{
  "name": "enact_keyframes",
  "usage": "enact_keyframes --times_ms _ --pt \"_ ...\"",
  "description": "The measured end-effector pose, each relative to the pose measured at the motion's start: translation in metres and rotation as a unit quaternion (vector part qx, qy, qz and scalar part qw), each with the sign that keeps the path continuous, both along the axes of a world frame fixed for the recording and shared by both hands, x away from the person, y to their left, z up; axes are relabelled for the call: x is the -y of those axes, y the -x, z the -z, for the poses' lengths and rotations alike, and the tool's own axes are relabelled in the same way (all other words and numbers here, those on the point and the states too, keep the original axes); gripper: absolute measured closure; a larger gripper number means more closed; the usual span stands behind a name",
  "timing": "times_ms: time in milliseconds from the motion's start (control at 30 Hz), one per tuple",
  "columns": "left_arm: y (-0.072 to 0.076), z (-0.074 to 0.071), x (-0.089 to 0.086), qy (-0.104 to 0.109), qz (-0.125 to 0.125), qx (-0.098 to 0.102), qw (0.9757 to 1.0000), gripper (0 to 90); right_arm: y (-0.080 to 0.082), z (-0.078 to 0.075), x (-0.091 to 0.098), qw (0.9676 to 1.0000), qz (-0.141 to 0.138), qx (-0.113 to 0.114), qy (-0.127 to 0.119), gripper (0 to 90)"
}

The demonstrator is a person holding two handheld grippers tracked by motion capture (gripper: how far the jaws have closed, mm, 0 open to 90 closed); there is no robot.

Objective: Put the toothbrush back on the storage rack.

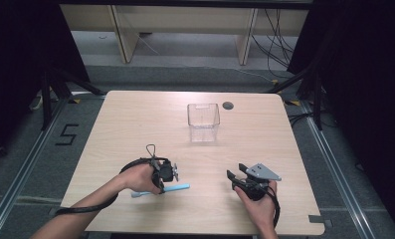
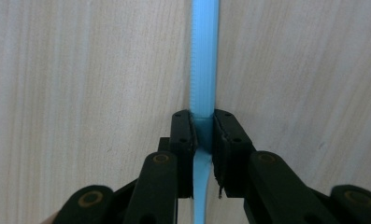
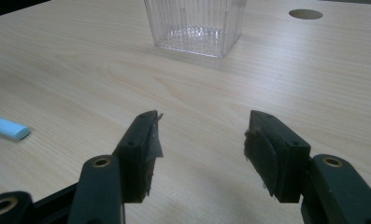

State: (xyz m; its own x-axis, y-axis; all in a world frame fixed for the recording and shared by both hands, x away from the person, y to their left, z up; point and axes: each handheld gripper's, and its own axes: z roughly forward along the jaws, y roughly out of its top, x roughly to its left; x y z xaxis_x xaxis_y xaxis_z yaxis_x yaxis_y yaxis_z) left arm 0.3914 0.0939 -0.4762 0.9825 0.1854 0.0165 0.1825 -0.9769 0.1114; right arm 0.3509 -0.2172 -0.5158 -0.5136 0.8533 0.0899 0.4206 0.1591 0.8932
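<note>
A light-blue plastic stick [image 1: 177,188] with a ridged edge lies flat on the wooden table [image 1: 135,119] near the front left. My left gripper [image 1: 160,185] points down over its middle, and in the left gripper view its jaws press on both sides of the blue stick [image 2: 204,70], left gripper [image 2: 203,128] shut on it. My right gripper [image 1: 235,178] rests low at the front right with its jaws wide apart and nothing between them; the right gripper [image 3: 202,140] faces the clear cup, and the blue stick's end [image 3: 8,127] shows at the left edge.
A clear square plastic cup [image 1: 203,121] stands upright at the table's middle back, also the clear cup [image 3: 195,25] ahead of the right gripper. A round cable hole [image 1: 228,105] sits behind it. Black curtains flank the table; cables trail on the floor beyond.
</note>
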Motion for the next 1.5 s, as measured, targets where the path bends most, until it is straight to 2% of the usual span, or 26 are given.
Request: enact_keyframes --times_ms 33,133,167,233,267,300,333,367,467,500,533,567,600,633,667,700,733,767,800,867,1033,1067,1167,1233,1467,1500 --pt "0.000 -0.001 -0.001 0.004 0.003 0.002 1.0000 78.1 0.002 -0.002 0.000 0.9999 -0.002 -0.005 0.012 45.5" --pt "0.001 -0.004 -0.003 0.006 0.006 0.000 1.0000 78.2 0.003 -0.004 -0.005 0.9998 -0.017 -0.009 0.010 47.1" --pt "0.002 -0.007 -0.003 0.009 0.011 0.002 0.9999 78.2 0.004 -0.012 -0.009 0.9983 -0.053 -0.003 0.022 48.4" --pt "0.003 -0.010 -0.004 0.008 0.020 0.005 0.9998 78.1 0.005 -0.018 -0.016 0.9962 -0.080 -0.003 0.036 49.5" --pt "0.003 -0.011 -0.004 0.007 0.023 0.006 0.9997 78.2 0.005 -0.023 -0.022 0.9930 -0.107 -0.002 0.048 49.6" --pt "0.003 -0.011 -0.004 0.007 0.023 0.006 0.9997 78.2 0.005 -0.023 -0.022 0.9930 -0.107 -0.002 0.048 49.6" --pt "0.006 -0.015 -0.004 0.010 0.032 0.009 0.9994 78.1 0.005 -0.029 -0.033 0.9857 -0.156 -0.009 0.064 49.7" --pt "0.006 -0.015 -0.004 0.010 0.032 0.009 0.9994 78.2 0.007 -0.032 -0.040 0.9827 -0.172 -0.022 0.064 49.7" --pt "0.009 -0.019 -0.003 0.017 0.046 0.008 0.9988 78.1 0.004 -0.036 -0.056 0.9649 -0.248 -0.032 0.082 49.5" --pt "0.009 -0.019 -0.003 0.017 0.046 0.008 0.9988 78.1 0.004 -0.037 -0.062 0.9597 -0.265 -0.043 0.082 49.5" --pt "0.012 -0.020 -0.003 0.025 0.047 0.009 0.9985 78.1 0.004 -0.037 -0.067 0.9565 -0.275 -0.053 0.083 49.5" --pt "0.012 -0.022 -0.002 0.020 0.054 0.008 0.9983 78.1 0.002 -0.038 -0.072 0.9517 -0.291 -0.054 0.084 49.5" --pt "0.012 -0.022 -0.002 0.020 0.054 0.008 0.9983 78.1 0.001 -0.038 -0.076 0.9485 -0.300 -0.061 0.083 49.5" --pt "0.013 -0.022 -0.002 0.021 0.057 0.007 0.9981 78.1 0.001 -0.038 -0.076 0.9485 -0.300 -0.061 0.083 49.5" --pt "0.014 -0.024 -0.001 0.023 0.064 0.008 0.9977 78.1 -0.004 -0.038 -0.085 0.9402 -0.325 -0.052 0.088 49.5" --pt "0.015 -0.025 -0.001 0.023 0.066 0.008 0.9975 78.2 -0.005 -0.036 -0.089 0.9368 -0.336 -0.053 0.083 49.5" --pt "0.015 -0.025 -0.001 0.023 0.066 0.008 0.9975 78.1 -0.005 -0.036 -0.089 0.9368 -0.336 -0.053 0.083 49.5" --pt "0.015 -0.027 0.000 0.024 0.071 0.011 0.9972 78.2 -0.007 -0.034 -0.096 0.9294 -0.353 -0.064 0.085 49.7" --pt "0.015 -0.027 0.000 0.024 0.071 0.011 0.9972 78.2 -0.007 -0.034 -0.096 0.9294 -0.353 -0.064 0.085 49.7" --pt "0.017 -0.028 0.001 0.028 0.070 0.011 0.9971 78.2 -0.008 -0.029 -0.102 0.9222 -0.370 -0.073 0.086 50.9" --pt "0.018 -0.030 0.003 0.027 0.081 0.011 0.9963 78.2 -0.010 -0.023 -0.107 0.9170 -0.384 -0.067 0.083 55.0" --pt "0.018 -0.030 0.004 0.026 0.086 0.011 0.9959 78.1 -0.010 -0.023 -0.107 0.9143 -0.390 -0.072 0.083 56.3" --pt "0.020 -0.031 0.006 0.031 0.089 0.013 0.9955 78.2 -0.011 -0.021 -0.109 0.9130 -0.393 -0.070 0.082 58.8" --pt "0.020 -0.032 0.007 0.029 0.092 0.014 0.9952 78.1 -0.011 -0.020 -0.110 0.9088 -0.402 -0.076 0.082 61.1" --pt "0.020 -0.033 0.008 0.028 0.098 0.013 0.9947 78.1 -0.012 -0.018 -0.112 0.9053 -0.410 -0.077 0.081 67.2" --pt "0.020 -0.033 0.008 0.028 0.099 0.012 0.9947 78.1 -0.013 -0.018 -0.112 0.9037 -0.414 -0.074 0.083 68.3"
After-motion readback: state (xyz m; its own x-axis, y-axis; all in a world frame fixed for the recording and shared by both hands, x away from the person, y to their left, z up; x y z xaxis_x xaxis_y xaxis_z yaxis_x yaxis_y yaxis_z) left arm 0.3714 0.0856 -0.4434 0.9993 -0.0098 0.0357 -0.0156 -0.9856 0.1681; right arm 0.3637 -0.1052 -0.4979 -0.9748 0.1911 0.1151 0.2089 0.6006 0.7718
